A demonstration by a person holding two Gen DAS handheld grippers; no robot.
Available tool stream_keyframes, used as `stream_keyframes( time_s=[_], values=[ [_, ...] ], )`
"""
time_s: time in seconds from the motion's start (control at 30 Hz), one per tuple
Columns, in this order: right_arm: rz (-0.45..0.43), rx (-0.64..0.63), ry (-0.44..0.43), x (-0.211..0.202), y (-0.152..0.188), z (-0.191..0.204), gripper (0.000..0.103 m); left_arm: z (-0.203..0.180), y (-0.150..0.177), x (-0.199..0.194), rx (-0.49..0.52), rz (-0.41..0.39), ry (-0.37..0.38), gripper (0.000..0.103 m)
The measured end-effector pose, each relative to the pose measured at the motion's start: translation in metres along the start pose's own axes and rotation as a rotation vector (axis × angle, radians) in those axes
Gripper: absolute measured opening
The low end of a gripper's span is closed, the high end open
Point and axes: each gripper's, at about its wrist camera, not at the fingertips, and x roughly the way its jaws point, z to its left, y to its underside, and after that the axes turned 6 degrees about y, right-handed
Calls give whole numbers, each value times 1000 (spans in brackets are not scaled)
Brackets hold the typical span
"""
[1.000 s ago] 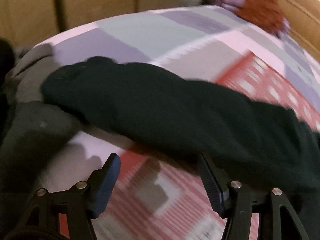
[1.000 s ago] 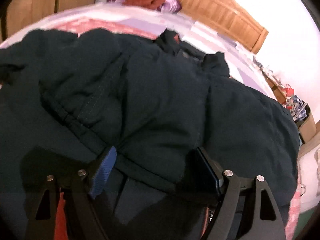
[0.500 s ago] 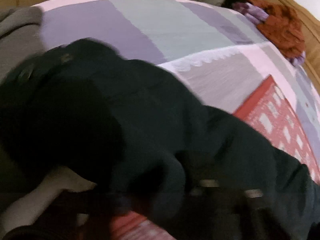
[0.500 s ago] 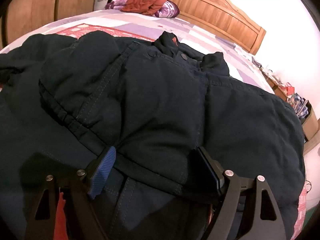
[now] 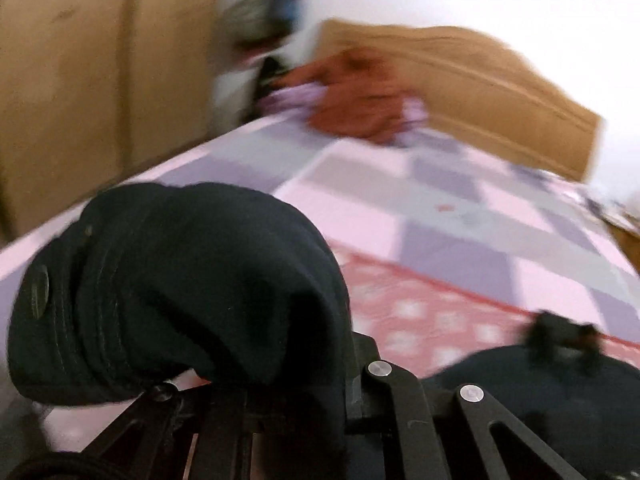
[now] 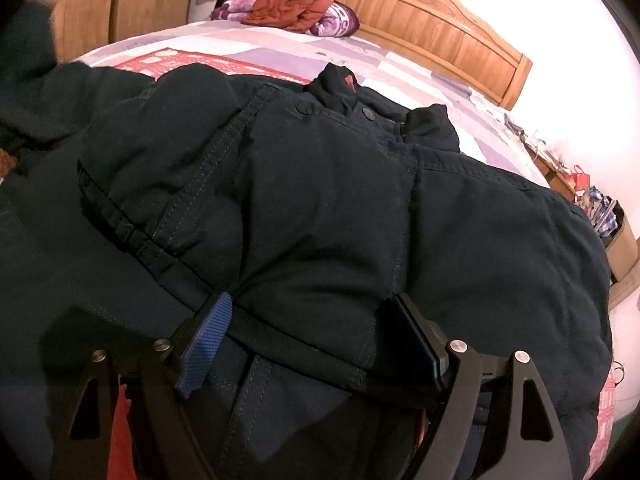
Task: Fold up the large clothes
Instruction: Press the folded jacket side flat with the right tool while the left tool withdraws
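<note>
Left wrist view shows the left claw (image 5: 256, 376) gripping the jacket's sleeve (image 5: 180, 280), while the right claw (image 6: 316, 340) gapes wide over the jacket (image 6: 320, 200).

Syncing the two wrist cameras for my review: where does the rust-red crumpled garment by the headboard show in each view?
Left wrist: rust-red crumpled garment, blurred, upper centre, at the bed's far end.
Right wrist: the garment, sharp, top centre, on purple patterned bedding.
Shared landmark: the wooden headboard behind it.
</note>
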Motion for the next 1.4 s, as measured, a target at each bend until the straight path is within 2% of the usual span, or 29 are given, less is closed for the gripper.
stream_keyframes(
  time_s=[0.13,0.2,0.27,0.37,0.43,0.53,0.6,0.63,0.73,0.8,0.9,0.93,1.0,1.17,1.33,1.4],
  values=[
    [12,8,-22,-1,-5,-4,84,-89,-11,4,97,-4,164,8],
    [28,9,-50,-8,-8,-10,83,-143,-6,6,162,8,253,8],
    [7,52,-69,-23,-6,-22,83,-190,7,8,214,29,328,8],
    [-25,152,-71,-50,5,-53,83,-264,39,20,291,88,435,8],
    [-20,200,-72,-61,17,-74,83,-314,73,34,346,162,488,8],
    [1,249,-41,-80,45,-114,83,-364,123,57,411,271,496,8],
    [18,252,-15,-89,63,-136,83,-378,146,67,426,316,464,8],
    [31,254,3,-93,75,-150,83,-386,160,74,451,334,425,8],
    [82,277,28,-100,104,-183,83,-406,192,87,577,370,338,15],
    [113,287,43,-102,121,-201,83,-419,212,88,684,394,314,36],
    [137,311,67,-103,138,-221,83,-437,233,77,811,372,289,48],
    [141,326,74,-104,141,-227,83,-443,235,72,822,355,295,51],
    [143,364,83,-104,144,-237,83,-452,230,64,778,337,355,62],
    [123,450,124,-110,140,-257,83,-474,226,52,749,310,432,67],
    [77,459,181,-115,125,-266,83,-439,205,36,571,343,534,69],
    [58,452,191,-115,118,-268,83,-438,213,25,589,320,558,84]
  ],
)
